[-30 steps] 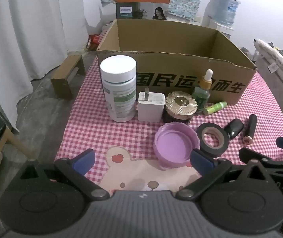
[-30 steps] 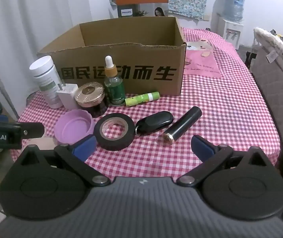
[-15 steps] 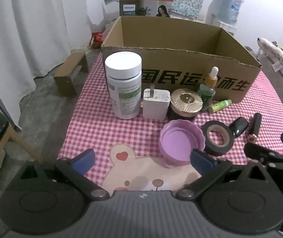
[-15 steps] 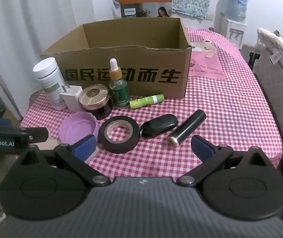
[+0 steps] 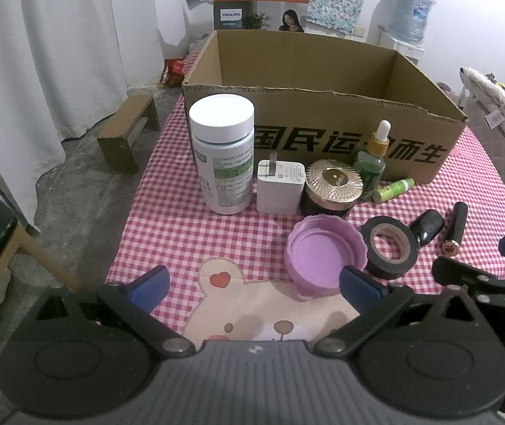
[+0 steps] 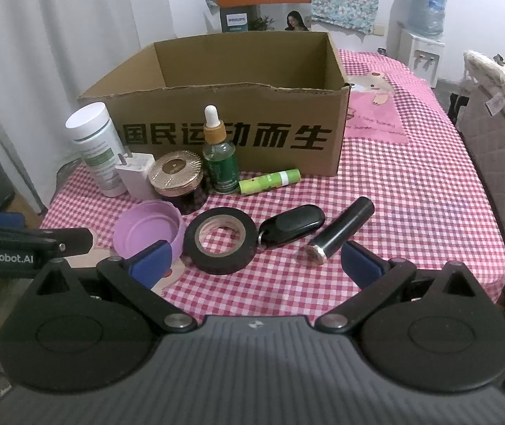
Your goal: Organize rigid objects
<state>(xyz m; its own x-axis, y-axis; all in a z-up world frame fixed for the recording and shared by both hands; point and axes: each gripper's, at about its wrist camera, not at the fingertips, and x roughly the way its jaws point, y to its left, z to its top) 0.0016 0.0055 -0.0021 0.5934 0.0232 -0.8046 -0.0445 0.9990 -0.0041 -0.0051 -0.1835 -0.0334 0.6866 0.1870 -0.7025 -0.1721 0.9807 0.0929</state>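
Left tool (image 5: 254, 285): jaws spread wide, holding nothing, low over the table (image 5: 181, 233) just before the purple lid (image 5: 325, 253).
Right tool (image 6: 256, 260): wide open, empty, just short of the black tape roll (image 6: 221, 241).
Cardboard box (image 6: 238, 106): open-topped, behind the items.
Back row: white pill bottle (image 5: 222, 156), white charger (image 5: 280, 186), gold-lidded jar (image 5: 333, 186), green dropper bottle (image 6: 219, 157), green tube (image 6: 269, 181).
Front row: lid, tape, black key fob (image 6: 292, 226), black cylinder (image 6: 342, 235).

One cardboard box (image 5: 323, 71), two bottles (image 5: 224, 156) (image 5: 371, 163), one charger (image 5: 280, 186), one jar (image 5: 332, 187), one lid (image 5: 323, 255), one tape roll (image 5: 390, 248), three small tubes (image 5: 394, 189) (image 5: 427, 225) (image 5: 455, 225).
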